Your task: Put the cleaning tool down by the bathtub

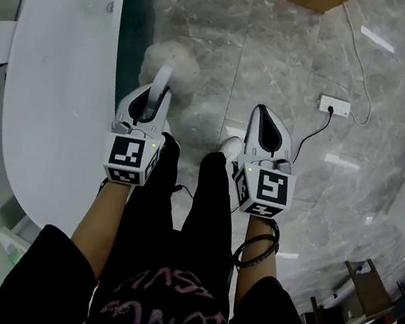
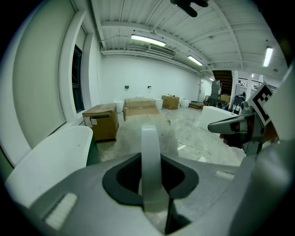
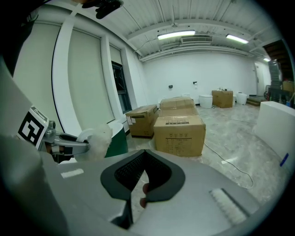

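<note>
Standing at the outer wall of the bathtub [image 1: 66,58], the person holds both grippers low over the feet. The left gripper [image 1: 151,99] pinches the pale flat handle of the cleaning tool [image 1: 170,63] between its jaws. The handle runs forward and the fluffy white head hangs past the jaw tips, close to the tub's side. This probably keeps the soft head free so it can be lowered first. Whether the head touches the floor cannot be told.

The right gripper [image 1: 265,122] has its jaws pressed together on nothing and hangs apart on the right, seemingly idle.

The floor [image 1: 283,48] is glossy grey marble-look tile with bright reflections, likely slick. A power strip [image 1: 333,105] and its cable lie on it, well right of the tub. The room is a large white hall with strip lights. Cardboard boxes [image 3: 179,133] stand near the windows.
</note>
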Tool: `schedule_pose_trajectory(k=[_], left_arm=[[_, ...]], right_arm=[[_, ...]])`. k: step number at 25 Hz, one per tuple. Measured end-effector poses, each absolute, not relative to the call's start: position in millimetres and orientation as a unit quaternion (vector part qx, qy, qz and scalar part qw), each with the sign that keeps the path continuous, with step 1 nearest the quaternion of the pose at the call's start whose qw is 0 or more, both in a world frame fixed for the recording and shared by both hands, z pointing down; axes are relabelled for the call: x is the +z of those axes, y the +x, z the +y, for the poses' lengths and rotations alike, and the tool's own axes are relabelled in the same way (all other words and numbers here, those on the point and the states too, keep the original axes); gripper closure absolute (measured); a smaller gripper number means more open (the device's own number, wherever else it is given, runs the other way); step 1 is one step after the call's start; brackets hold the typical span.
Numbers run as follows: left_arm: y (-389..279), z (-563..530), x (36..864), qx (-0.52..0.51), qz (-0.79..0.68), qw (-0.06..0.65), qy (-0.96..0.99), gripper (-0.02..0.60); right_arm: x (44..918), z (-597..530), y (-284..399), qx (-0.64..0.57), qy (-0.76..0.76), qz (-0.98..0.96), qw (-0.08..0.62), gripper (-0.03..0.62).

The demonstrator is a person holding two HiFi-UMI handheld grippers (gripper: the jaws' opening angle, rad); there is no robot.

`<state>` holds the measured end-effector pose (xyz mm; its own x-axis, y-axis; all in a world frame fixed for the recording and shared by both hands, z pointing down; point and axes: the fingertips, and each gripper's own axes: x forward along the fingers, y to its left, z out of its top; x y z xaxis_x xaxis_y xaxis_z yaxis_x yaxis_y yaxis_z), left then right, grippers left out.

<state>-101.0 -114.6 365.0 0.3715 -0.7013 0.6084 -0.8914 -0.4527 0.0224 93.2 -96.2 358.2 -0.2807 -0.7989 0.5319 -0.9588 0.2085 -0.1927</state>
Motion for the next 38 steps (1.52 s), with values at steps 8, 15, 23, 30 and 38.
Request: schedule_pose_trajectory(k=[8,15,23,30,38], left_arm=[[-102,-124,427,0.290,-0.491,0.204,0.796,0.509],[-111,-118,487,0.310,-0.495,0.232,0.778,0.509],[-116,-104,555,0.325,-0.489,0.257,0.767,0.509],[-116,-91,607,0.341,-0.480,0.271,0.762,0.508],[-120,-75,659,0.350,-0.476,0.282,0.756,0.509]], right_arm=[[416,-104,90,0.277,0.569,-0.754,0.173,0.571],[469,-106,78,0.292,0.553,-0.756,0.193,0.571],[533,-93,68,0.315,0.540,-0.752,0.207,0.571],[579,-77,67,0.333,0.535,-0.746,0.214,0.571],[629,-62,58,0.344,0.523,-0.747,0.225,0.570]])
